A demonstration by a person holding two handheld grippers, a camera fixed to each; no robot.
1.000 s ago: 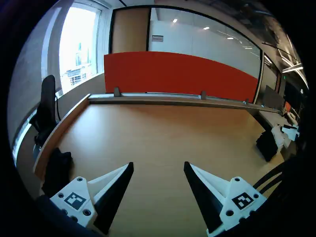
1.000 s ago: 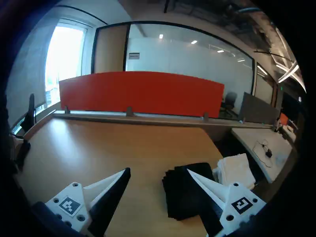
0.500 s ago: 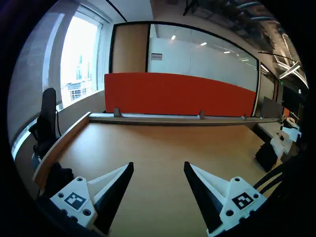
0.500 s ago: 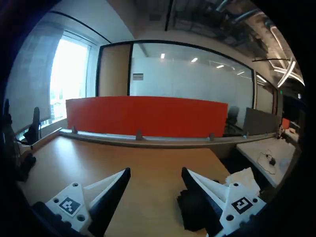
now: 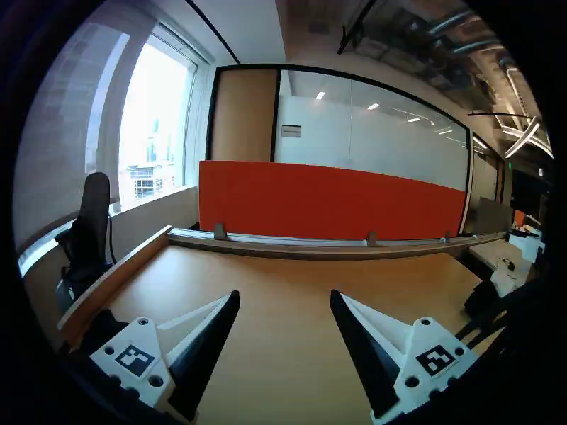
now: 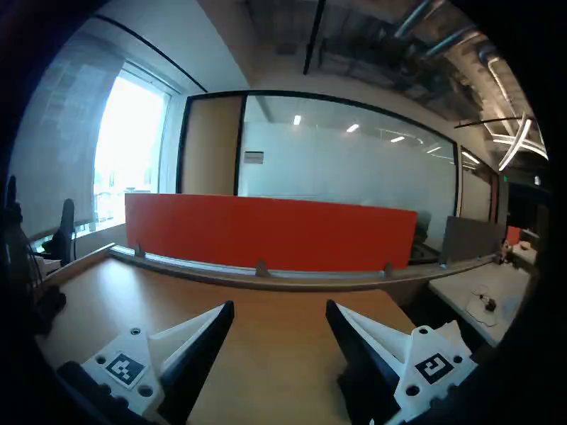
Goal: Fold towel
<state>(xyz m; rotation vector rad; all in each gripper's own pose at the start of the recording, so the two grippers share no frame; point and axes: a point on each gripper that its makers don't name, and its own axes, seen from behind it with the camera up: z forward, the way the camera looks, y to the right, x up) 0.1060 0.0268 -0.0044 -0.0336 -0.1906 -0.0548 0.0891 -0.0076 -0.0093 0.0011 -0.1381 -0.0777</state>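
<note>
Left gripper view: left hand-held gripper (image 5: pixel 283 293) is spread wide over the wooden table (image 5: pixel 283 265), holding nothing. The dark towel pile (image 5: pixel 480 301) sits way off at the table's right edge. Right gripper view: right hand-held gripper (image 6: pixel 278 303) is spread too and empty, with that pile peeking out just under its right finger.

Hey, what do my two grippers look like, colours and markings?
Both the left gripper and right gripper look alike: two wedge-shaped fingers tapering to points, white outside, black inside, each with a square black-and-white marker and small holes near its base.
</note>
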